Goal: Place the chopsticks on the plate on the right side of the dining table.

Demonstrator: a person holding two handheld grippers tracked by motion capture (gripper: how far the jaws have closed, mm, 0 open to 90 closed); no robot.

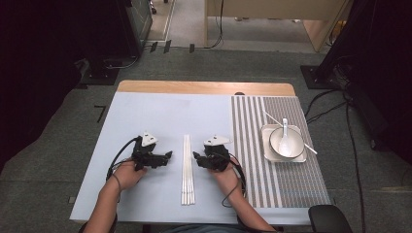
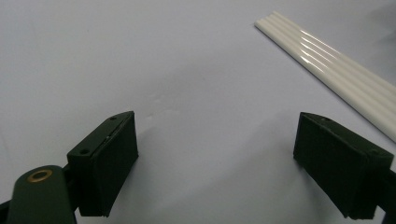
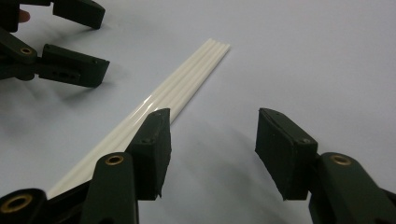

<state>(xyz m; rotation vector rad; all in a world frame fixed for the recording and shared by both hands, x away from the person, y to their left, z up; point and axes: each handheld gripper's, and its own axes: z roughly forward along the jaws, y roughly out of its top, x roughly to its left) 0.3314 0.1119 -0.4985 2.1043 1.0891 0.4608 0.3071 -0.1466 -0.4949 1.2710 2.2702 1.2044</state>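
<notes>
I have 1 gripper in each hand, and the white chopsticks (image 1: pixel 187 170) lie between them on the pale blue sheet (image 1: pixel 155 116), side by side in a neat flat row running from near to far. My left gripper (image 1: pixel 168 155) sits low just left of the row, jaws released and wide with nothing but bare sheet between them; I keep it parked there, pointing right at the sticks, so it is ready to help. My right gripper (image 1: pixel 195 156) is just right of the row, also released, jaws about half spread and holding nothing. In its own view the chopsticks (image 3: pixel 187 84) pass under and beside 1 jaw, so I judge I am lining up to pinch them, and the row needs to come between the jaws first. Far to the right, on the striped mat (image 1: pixel 282 184), a tray (image 1: pixel 266 145) carries a bowl (image 1: pixel 277 145) with a spoon (image 1: pixel 284 138) in it, likely where the chopsticks belong.
</notes>
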